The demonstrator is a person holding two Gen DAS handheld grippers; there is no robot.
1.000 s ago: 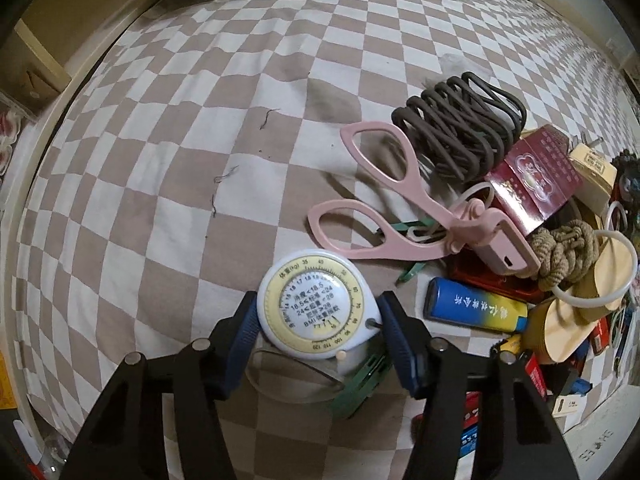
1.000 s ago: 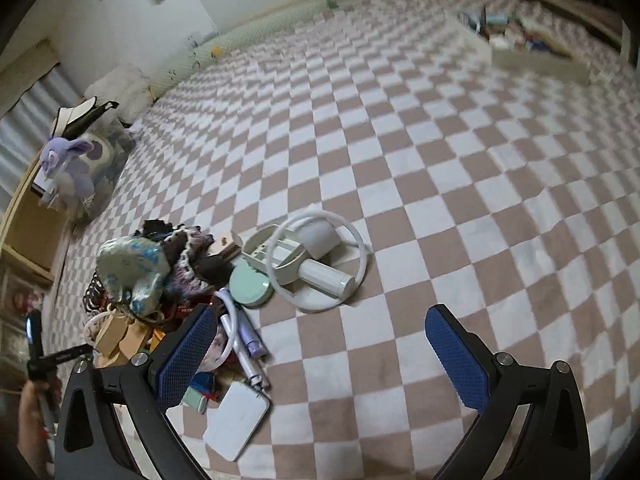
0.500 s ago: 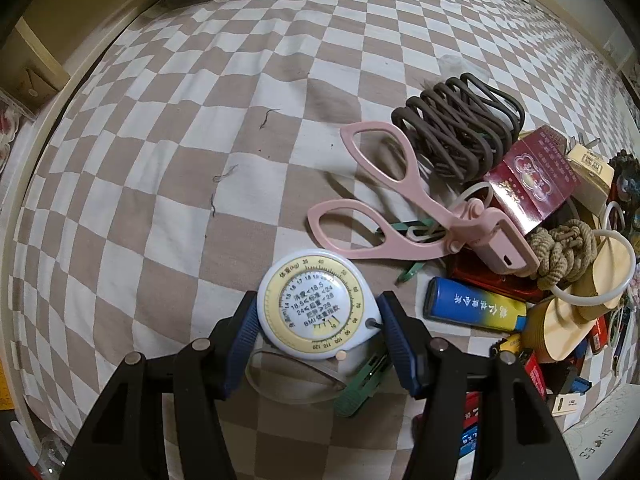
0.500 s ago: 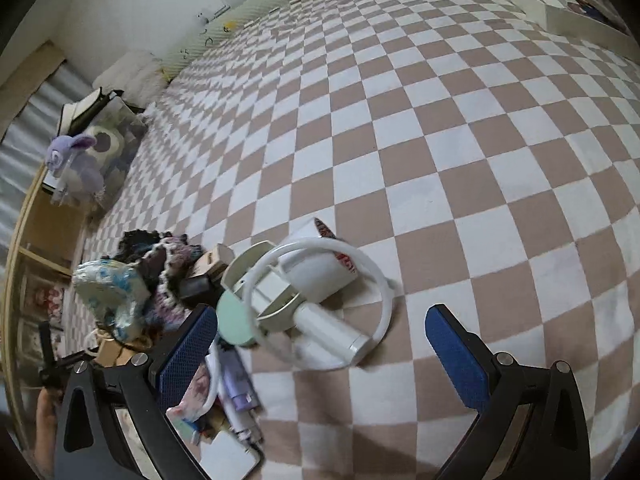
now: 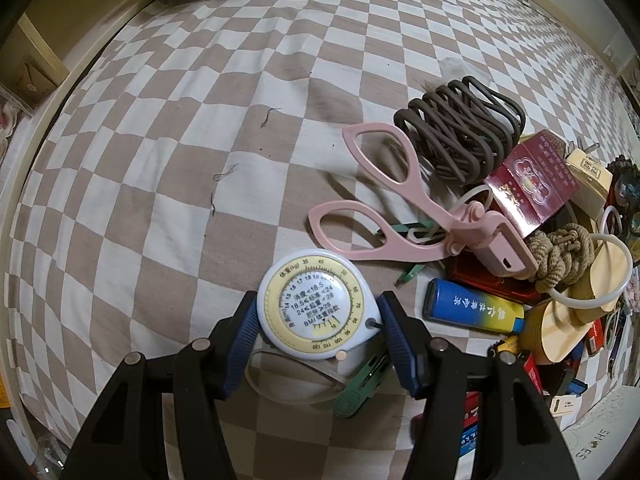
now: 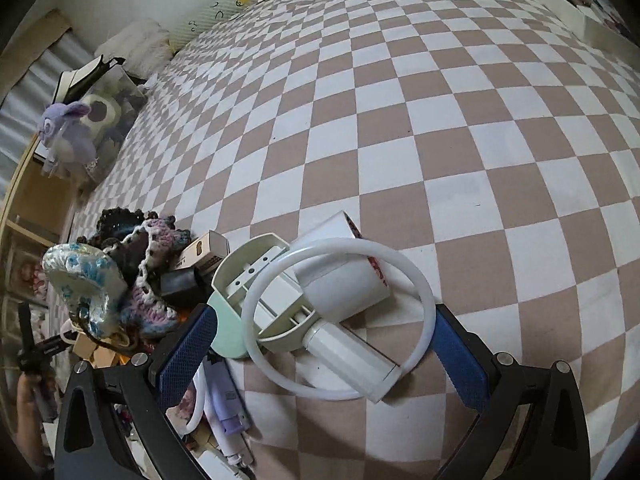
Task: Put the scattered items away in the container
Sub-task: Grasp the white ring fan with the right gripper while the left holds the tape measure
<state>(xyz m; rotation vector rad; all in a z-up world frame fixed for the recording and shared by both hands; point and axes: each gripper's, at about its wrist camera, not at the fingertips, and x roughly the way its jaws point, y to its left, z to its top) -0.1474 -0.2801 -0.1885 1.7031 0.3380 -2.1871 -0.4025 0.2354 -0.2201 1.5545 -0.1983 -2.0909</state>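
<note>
In the left wrist view my left gripper (image 5: 318,330) is shut on a round white and yellow BMI tape measure (image 5: 316,306), its blue pads against both sides, just above the checkered cloth. In the right wrist view my right gripper (image 6: 324,356) is open. Its pads straddle a white ring light with a white handle (image 6: 340,320), lying on a cream bracket and a white cylinder (image 6: 344,280). No pad touches it. The container shows only as a pale box (image 6: 576,12) at the far top right.
Pink scissors-like tongs (image 5: 400,216), a brown wire coil (image 5: 460,132), a maroon box (image 5: 528,184), a blue lighter (image 5: 472,312) and rope (image 5: 560,256) lie right of the left gripper. Crochet pieces (image 6: 132,272) and a purple plush (image 6: 68,136) lie left of the right gripper.
The right gripper has moved forward and down, so the ring light now lies between its open pads. The left gripper has held still on the tape measure.
</note>
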